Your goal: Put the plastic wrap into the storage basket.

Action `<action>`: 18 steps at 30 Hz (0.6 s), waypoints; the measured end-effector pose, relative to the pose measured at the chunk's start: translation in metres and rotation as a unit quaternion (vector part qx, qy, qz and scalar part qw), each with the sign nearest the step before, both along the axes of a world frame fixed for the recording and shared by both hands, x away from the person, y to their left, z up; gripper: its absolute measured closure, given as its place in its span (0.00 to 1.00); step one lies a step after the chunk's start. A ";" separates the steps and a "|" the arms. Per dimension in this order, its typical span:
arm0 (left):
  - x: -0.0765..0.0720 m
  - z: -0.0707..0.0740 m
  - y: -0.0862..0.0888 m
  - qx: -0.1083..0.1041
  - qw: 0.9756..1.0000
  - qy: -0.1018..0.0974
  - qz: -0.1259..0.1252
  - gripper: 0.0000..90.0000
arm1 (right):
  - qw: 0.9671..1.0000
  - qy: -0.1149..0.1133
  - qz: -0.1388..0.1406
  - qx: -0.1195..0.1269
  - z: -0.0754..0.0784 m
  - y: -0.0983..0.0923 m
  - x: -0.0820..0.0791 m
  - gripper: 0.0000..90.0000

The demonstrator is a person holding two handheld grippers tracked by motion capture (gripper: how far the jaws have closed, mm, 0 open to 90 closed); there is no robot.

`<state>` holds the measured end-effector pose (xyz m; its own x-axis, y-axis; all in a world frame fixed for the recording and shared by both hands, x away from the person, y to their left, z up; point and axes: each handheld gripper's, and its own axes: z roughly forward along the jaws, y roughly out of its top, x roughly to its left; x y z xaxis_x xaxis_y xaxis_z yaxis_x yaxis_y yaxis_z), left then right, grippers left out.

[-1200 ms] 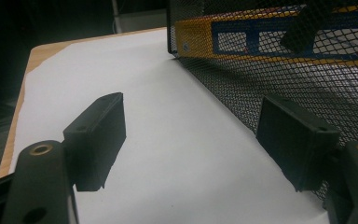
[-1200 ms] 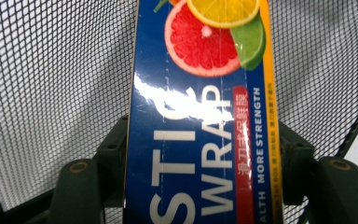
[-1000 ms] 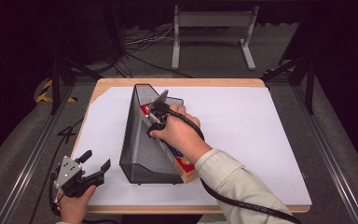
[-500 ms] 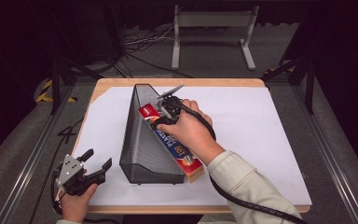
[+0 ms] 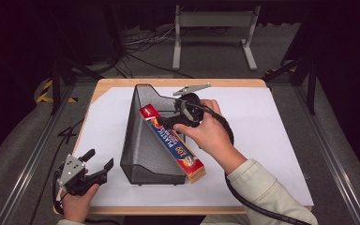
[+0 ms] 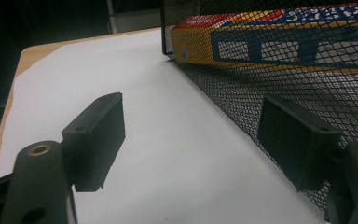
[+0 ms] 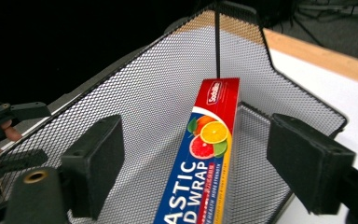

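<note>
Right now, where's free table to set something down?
Free: white sheet right of the right claw, out to the table edge; also the strip between mesh holder and left claw. Crowded: middle, where the plastic wrap box sits in the holder.

A wooden table [image 5: 122,83] was seen w/ a white sheet [image 5: 272,126] laid over most of its top, wood edge left bare at the far side. A black mesh holder [image 5: 143,145] was set directly on the sheet, left of centre, approx. lengthwise front to back
</note>
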<state>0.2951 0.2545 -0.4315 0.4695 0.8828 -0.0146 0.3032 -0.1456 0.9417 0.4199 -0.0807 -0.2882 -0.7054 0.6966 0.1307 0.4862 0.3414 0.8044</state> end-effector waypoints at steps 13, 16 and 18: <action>0.000 0.000 0.000 -0.004 1.000 0.001 0.002 0.27 | 0.999 -0.046 -0.005 0.007 0.010 -0.055 -0.013 0.17; 0.000 0.000 0.001 -0.002 1.000 0.001 0.001 0.27 | 0.999 -0.045 -0.010 0.007 0.009 -0.075 -0.016 0.17; 0.000 0.000 0.000 -0.002 1.000 0.001 0.001 0.26 | 0.999 -0.048 -0.016 0.007 0.009 -0.091 -0.019 0.17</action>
